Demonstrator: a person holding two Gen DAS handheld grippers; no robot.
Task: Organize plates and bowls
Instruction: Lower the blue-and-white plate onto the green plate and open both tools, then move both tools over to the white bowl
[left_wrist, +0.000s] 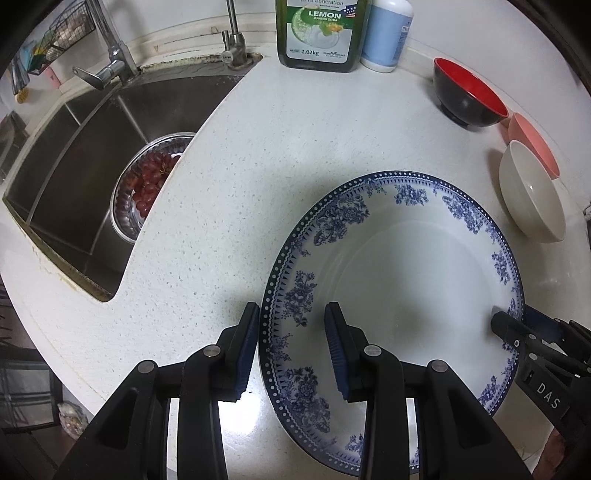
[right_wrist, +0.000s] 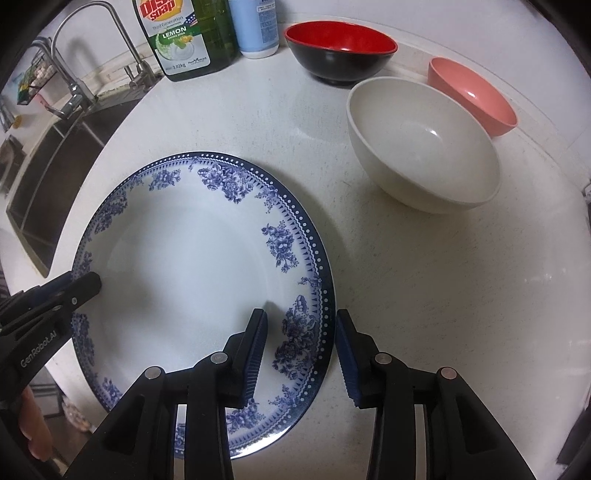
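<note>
A large white plate with a blue floral rim (left_wrist: 406, 266) (right_wrist: 184, 266) lies low over the white counter. My left gripper (left_wrist: 291, 314) straddles its left rim, with the outer pad against the edge and the inner pad on the plate's slope. On the opposite rim my right gripper (right_wrist: 301, 319) (left_wrist: 517, 325) grips the same way. Both are shut on the rim. Beyond the plate stand a cream bowl (right_wrist: 424, 147) (left_wrist: 532, 195), a pink bowl (right_wrist: 476, 96) (left_wrist: 532, 140) and a black bowl with a red inside (right_wrist: 340, 48) (left_wrist: 469, 92).
A steel sink (left_wrist: 85, 155) lies at the left, with a metal colander of red grapes (left_wrist: 147, 184) in it and a tap (left_wrist: 114, 55) behind. A green dish-soap bottle (left_wrist: 317, 33) (right_wrist: 184, 37) and a pale blue bottle (left_wrist: 388, 37) stand at the back.
</note>
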